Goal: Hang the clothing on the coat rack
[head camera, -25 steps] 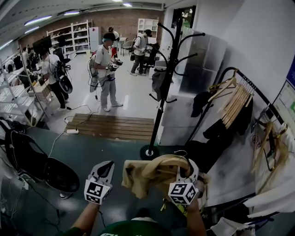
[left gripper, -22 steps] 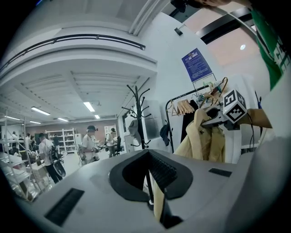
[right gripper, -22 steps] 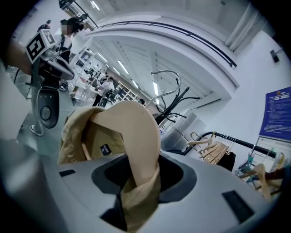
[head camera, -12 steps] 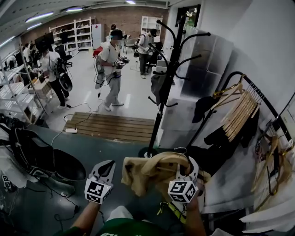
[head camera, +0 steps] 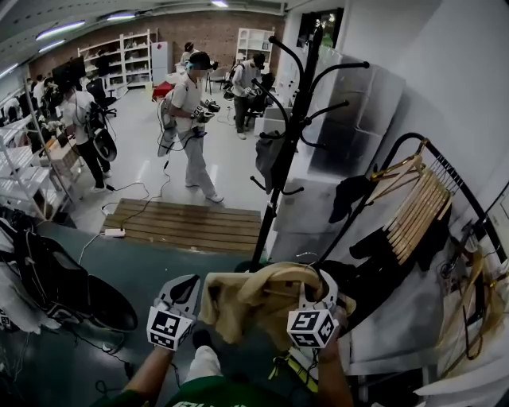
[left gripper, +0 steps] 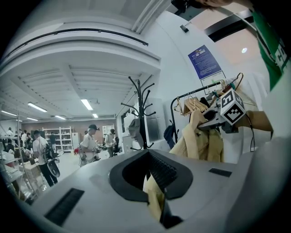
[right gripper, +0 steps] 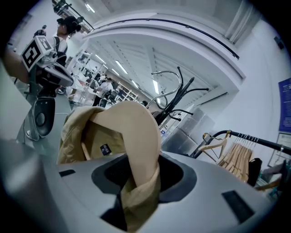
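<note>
You stand on a dark green floor (head camera: pixel 159 270) beside a white wall (head camera: pixel 461 71). A wooden platform (head camera: pixel 191 225) lies ahead; white shelves (head camera: pixel 131 56) line the far brick wall (head camera: pixel 208 30) under strip lights (head camera: pixel 121 15). Wooden hangers (head camera: pixel 420 213) crowd a black rail (head camera: pixel 453 179) at your right.

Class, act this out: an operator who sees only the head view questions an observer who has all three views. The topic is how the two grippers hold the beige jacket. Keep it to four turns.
Operator: In the head view the left gripper looks as if it is only beside the beige jacket. Is it gripping it?
Observer: Yes. The left gripper view shows a fold of the beige cloth pinched between its jaws.
Operator: And the right gripper?
Observer: The right gripper view shows its jaws closed on a bunched edge by the collar. A small black label shows inside the neck.
</note>
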